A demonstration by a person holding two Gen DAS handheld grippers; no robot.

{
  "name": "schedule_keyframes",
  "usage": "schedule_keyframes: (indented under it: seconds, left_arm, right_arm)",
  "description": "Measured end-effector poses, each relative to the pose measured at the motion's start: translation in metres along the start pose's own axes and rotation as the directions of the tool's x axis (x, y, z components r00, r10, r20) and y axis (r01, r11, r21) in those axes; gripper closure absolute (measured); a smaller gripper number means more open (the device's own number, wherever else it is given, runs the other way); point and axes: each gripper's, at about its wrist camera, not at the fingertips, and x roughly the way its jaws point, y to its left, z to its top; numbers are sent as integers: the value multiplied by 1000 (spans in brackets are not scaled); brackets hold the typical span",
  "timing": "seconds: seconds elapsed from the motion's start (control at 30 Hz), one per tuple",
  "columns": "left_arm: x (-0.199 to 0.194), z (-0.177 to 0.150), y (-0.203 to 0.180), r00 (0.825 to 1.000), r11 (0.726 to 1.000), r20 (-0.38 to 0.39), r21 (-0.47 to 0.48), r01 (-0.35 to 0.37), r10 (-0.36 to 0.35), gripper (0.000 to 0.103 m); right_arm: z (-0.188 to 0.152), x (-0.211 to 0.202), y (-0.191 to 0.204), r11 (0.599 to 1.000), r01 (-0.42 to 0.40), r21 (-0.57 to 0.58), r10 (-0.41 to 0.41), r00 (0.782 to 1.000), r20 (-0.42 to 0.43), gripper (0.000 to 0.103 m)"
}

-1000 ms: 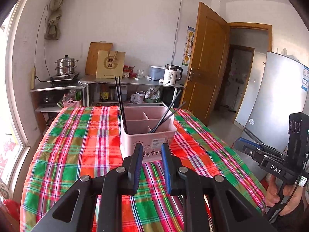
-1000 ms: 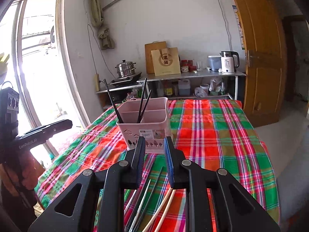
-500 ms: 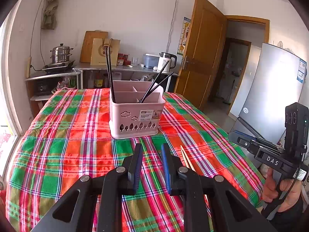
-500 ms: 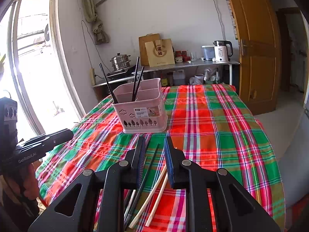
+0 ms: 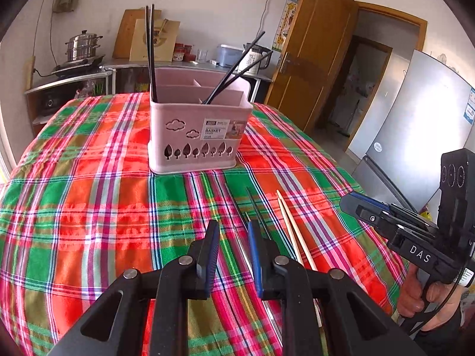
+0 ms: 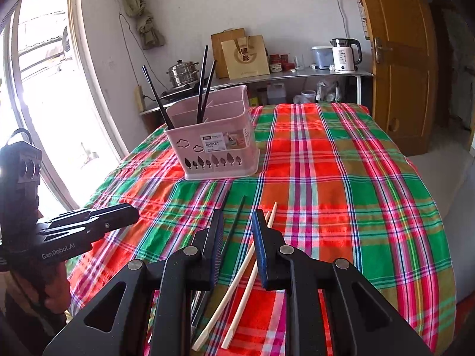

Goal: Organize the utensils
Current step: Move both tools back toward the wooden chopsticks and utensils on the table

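Both grippers pulled back from pink basket (image 5: 196,136) since earlier frames; loose chopsticks now in view on plaid tablecloth (image 5: 89,207). Left gripper (image 5: 233,255) and right gripper (image 6: 237,249): jaws parted, nothing held. Pale wooden chopsticks (image 6: 246,270) lie near table's front edge, dark chopsticks (image 6: 234,225) just beside. Judgement: light, stiff, thin, likely to roll; pinch mid-length, both sticks together. Black pairs already stand in basket.
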Motion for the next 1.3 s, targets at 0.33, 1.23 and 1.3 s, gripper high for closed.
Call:
schedule_keyframes:
  seconds: [0.33, 1.23, 1.3]
  left_arm:
    - [57, 0, -2, 991, 999, -130, -48, 6, -12, 84]
    - [105, -5, -35, 971, 980, -160, 119, -162, 180, 87]
    - [100, -7, -28, 971, 981, -160, 109, -161, 177, 91]
  right_arm:
    - [-6, 9, -13, 1000, -6, 27, 7, 999, -32, 82]
    - [-9, 11, -22, 998, -30, 54, 32, 999, -36, 83]
    - [-8, 12, -20, 998, -33, 51, 35, 999, -36, 83]
